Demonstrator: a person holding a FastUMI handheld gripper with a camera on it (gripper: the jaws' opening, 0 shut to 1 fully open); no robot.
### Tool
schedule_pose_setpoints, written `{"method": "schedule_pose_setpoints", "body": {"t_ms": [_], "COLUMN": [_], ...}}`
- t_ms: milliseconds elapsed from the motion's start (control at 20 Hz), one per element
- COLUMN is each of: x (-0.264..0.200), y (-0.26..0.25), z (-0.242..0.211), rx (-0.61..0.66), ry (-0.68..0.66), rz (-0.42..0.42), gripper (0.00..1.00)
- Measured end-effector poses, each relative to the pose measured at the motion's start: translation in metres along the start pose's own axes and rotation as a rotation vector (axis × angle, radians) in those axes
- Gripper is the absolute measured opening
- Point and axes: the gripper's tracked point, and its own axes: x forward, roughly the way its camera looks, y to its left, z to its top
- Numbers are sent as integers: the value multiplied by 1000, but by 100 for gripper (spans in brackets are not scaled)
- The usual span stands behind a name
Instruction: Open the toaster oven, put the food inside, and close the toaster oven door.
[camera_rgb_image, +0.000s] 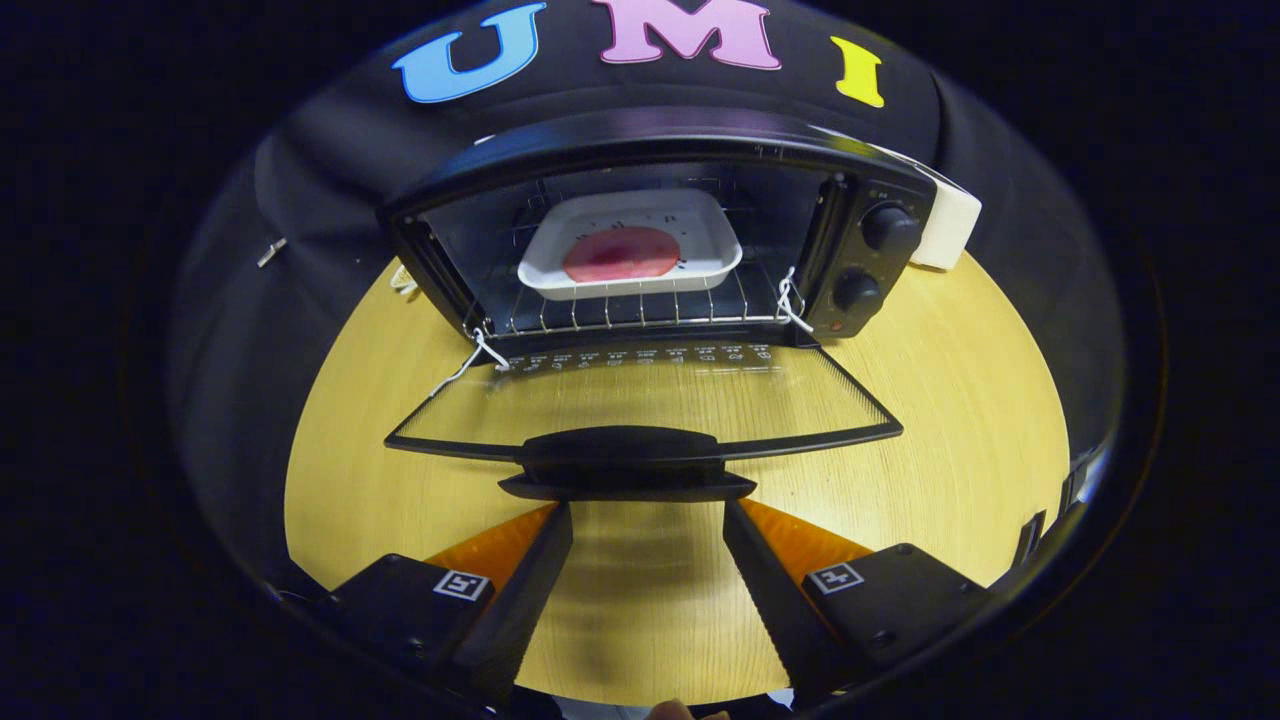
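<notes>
Tool wide open, empty, fingertips just short of door handle. Toaster oven at tabletop far edge, door down; food tray on rack inside, beyond the tool.

A round pale wooden table filled the middle of the scene. A white box-like object sat toward two o'clock, near the table's far edge, partly hidden. At ten o'clock a small whitish item lay on the tabletop. A small metallic piece showed on the black cloth beyond it.
</notes>
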Motion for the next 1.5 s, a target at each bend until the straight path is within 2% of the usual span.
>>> {"method": "schedule_pose_setpoints", "body": {"t_ms": [250,650,1000,1200,1500], "x": [-21,-64,-116,-151,-219], "y": [5,-3,-36,-60,-121], "z": [30,99,141,175,238], "rx": [22,-19,-60,-30,-5], "ry": [-108,-338,-503,-587,-767], "rz": [33,26,39,55,16], "gripper": [99,99,99,99,99]}}
